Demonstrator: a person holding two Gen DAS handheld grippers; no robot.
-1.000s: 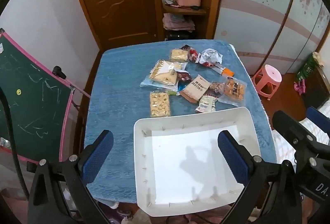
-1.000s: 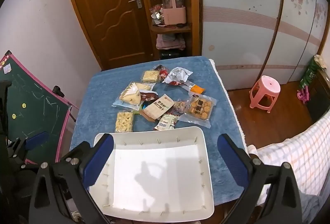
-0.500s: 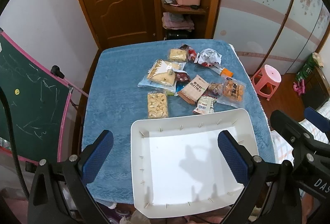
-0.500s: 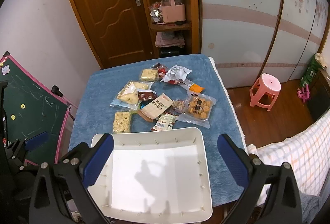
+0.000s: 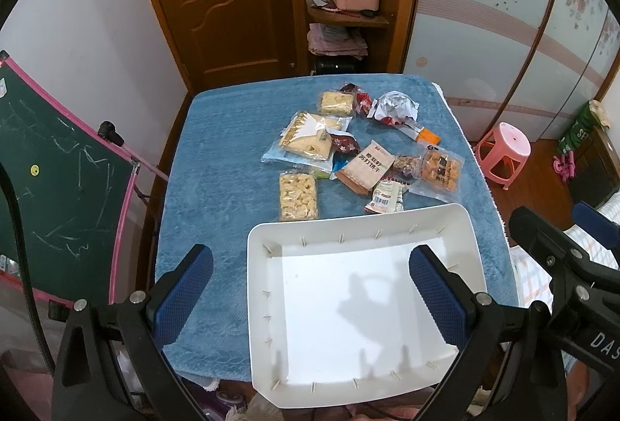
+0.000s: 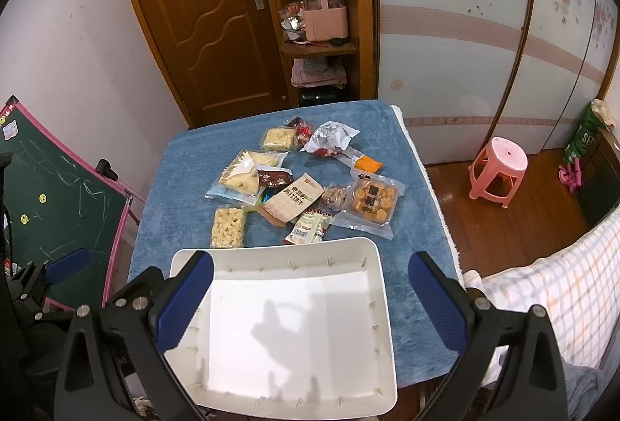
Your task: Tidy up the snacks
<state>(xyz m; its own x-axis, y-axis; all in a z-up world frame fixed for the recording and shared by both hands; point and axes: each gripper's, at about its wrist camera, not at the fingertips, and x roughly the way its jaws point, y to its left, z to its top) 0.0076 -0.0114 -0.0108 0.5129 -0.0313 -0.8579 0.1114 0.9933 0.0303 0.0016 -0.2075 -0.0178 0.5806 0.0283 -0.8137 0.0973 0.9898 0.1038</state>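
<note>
Several snack packets lie in a loose pile on the blue-covered table: a clear pack of pale puffs (image 5: 297,195) (image 6: 228,227), a large biscuit bag (image 5: 308,142) (image 6: 248,175), a beige cracker packet (image 5: 367,167) (image 6: 296,198), a cookie pack (image 5: 440,169) (image 6: 372,204) and a silver wrapper (image 5: 395,105) (image 6: 329,138). An empty white tray (image 5: 263,304) (image 6: 383,324) stands at the near edge. My left gripper (image 5: 310,289) is open and empty above the tray's left part. My right gripper (image 6: 310,299) is open and empty above the tray.
A green chalkboard (image 5: 50,180) (image 6: 58,204) leans left of the table. A pink stool (image 5: 503,149) (image 6: 500,165) stands on the wooden floor to the right. A bed with a checked cover (image 6: 562,289) is at the near right. A door and shelf are behind.
Both grippers have drifted slightly; the tray and snacks sit a little lower and further left in the views. Nothing was picked up and the jaws stay open.
</note>
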